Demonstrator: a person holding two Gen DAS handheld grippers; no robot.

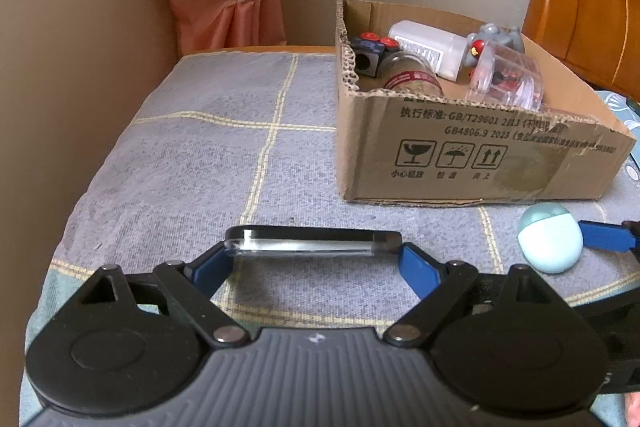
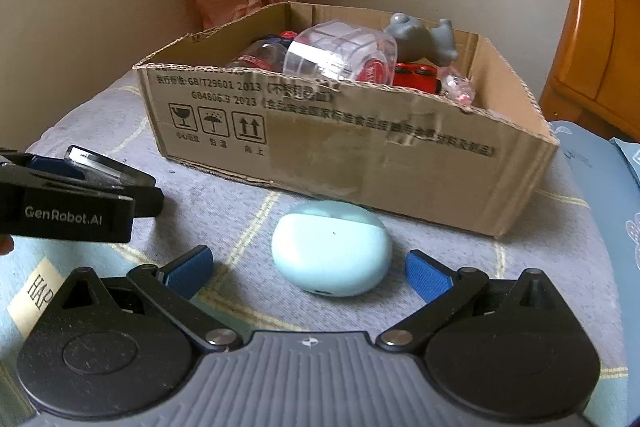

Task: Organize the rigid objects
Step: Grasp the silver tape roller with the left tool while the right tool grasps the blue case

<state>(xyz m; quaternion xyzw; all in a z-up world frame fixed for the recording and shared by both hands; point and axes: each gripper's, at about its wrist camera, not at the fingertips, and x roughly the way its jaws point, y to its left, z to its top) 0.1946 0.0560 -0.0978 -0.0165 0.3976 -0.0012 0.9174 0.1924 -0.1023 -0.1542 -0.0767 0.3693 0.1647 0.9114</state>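
- Two grippers work near the cardboard box [image 2: 360, 163].
- Our left gripper [image 1: 316, 259] pinches a flat clear case [image 1: 312, 241] endwise, before the box.
- Our right gripper [image 2: 308, 267] stands spread around the mint earbud case [image 2: 332, 247], untouched, just before the box.

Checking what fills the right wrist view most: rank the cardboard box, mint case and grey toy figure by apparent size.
1. cardboard box
2. mint case, though nearness enlarges it
3. grey toy figure
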